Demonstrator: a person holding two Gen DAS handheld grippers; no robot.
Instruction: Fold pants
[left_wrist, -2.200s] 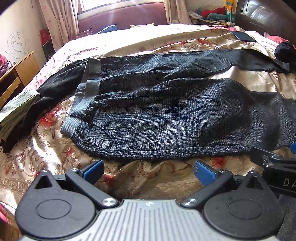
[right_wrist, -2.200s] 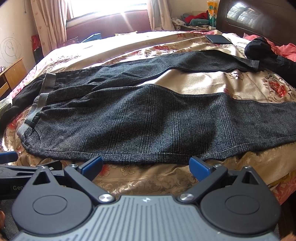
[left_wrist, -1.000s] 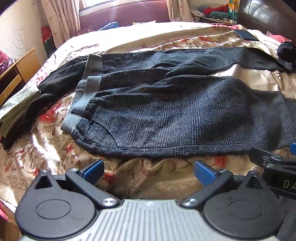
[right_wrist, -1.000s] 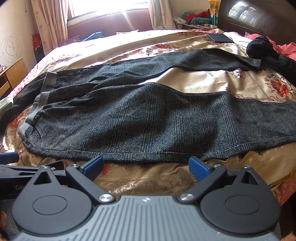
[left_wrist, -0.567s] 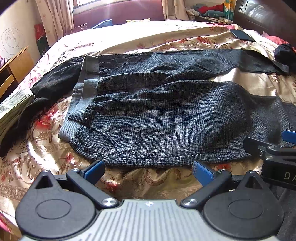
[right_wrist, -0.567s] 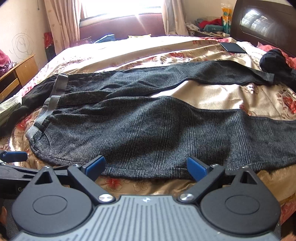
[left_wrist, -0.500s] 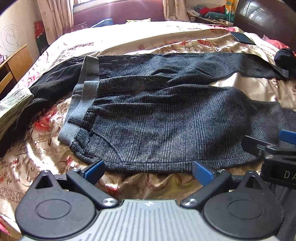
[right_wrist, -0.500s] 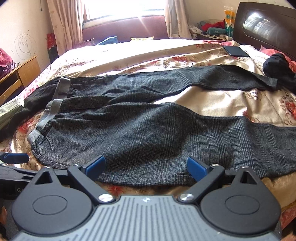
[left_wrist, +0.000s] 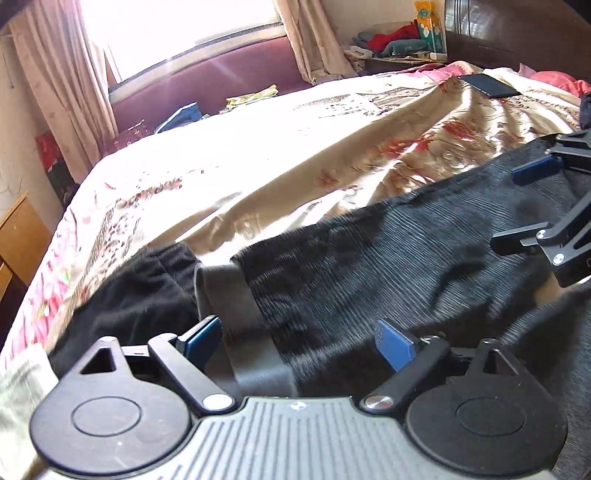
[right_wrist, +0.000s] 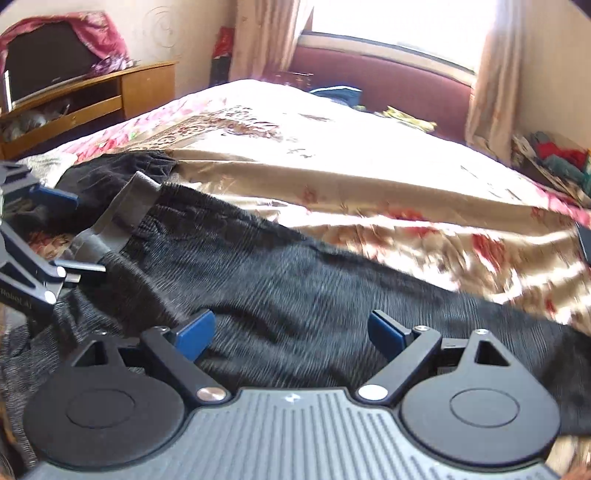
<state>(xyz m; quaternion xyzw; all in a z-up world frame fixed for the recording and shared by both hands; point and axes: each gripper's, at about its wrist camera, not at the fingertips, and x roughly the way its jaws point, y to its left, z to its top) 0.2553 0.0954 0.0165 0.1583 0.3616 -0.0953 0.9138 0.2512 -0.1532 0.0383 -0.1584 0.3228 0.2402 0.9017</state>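
Shiny gold satin with a red and pink floral print covers the wide bed (left_wrist: 332, 162), and it fills the middle of both wrist views, glaring white where sun falls from the window at the top of each frame. Dark charcoal ribbed pants with a flat grey waistband (left_wrist: 369, 258) lie spread across this bedspread in the lower half of the left view, the waistband at lower left and one leg running to the right edge. Just left of the waistband lies a crumpled black garment (left_wrist: 140, 295), touching it. The left gripper (left_wrist: 299, 341) sits at the bottom centre with its blue-padded jaws spread wide, the waistband between and below them. The right gripper (right_wrist: 291, 330) is likewise wide apart, low over the pant leg at the bottom of its own view; whether either touches the cloth cannot be told. A maroon padded bench (left_wrist: 207, 85) runs under the window, flanked by beige patterned curtains (left_wrist: 59, 85). A flat black phone (left_wrist: 487, 85) rests on the bedspread at upper right. In the right view a wooden cabinet (right_wrist: 110, 92) stands at upper left.
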